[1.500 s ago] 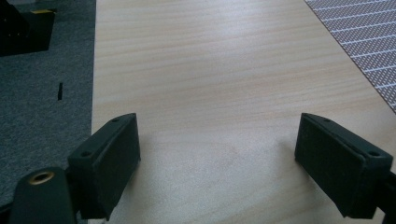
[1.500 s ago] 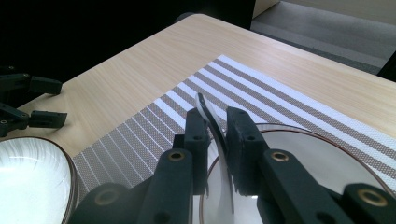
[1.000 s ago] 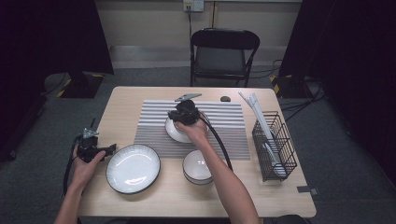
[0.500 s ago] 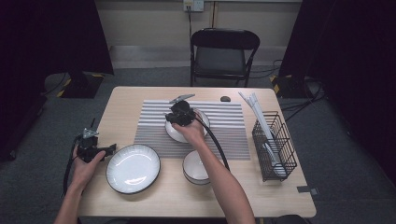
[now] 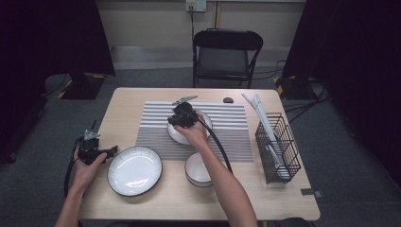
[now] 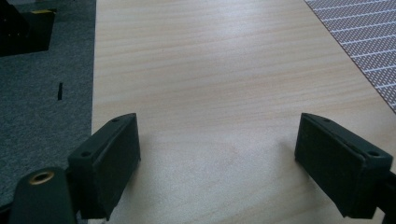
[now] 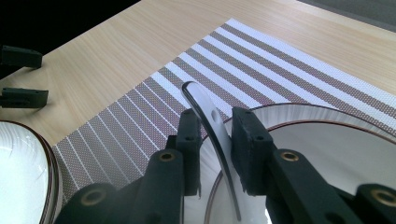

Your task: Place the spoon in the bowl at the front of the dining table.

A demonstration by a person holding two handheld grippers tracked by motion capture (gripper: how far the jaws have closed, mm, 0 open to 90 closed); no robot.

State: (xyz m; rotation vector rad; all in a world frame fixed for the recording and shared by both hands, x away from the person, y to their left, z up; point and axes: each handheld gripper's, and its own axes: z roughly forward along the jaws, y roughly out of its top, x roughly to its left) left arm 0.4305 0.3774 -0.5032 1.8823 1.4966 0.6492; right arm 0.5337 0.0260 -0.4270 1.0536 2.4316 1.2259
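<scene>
Lower left of the high view: left gripper [image 5: 112, 152] rests on the table [image 5: 142, 101], jaws spread wide w/ nothing between, just beside the big plate [image 5: 135, 170]. Centre: right gripper [image 5: 182, 117] is over a white bowl [image 5: 204, 124] on the striped mat [image 5: 236, 127]. In the right gripper view a white spoon handle [image 7: 208, 120] stands between the jaws, which have just been opening; pads look slightly off it. A 2nd bowl [image 5: 197, 170] sits lower centre. Wire basket [image 5: 277, 146] at right.
</scene>
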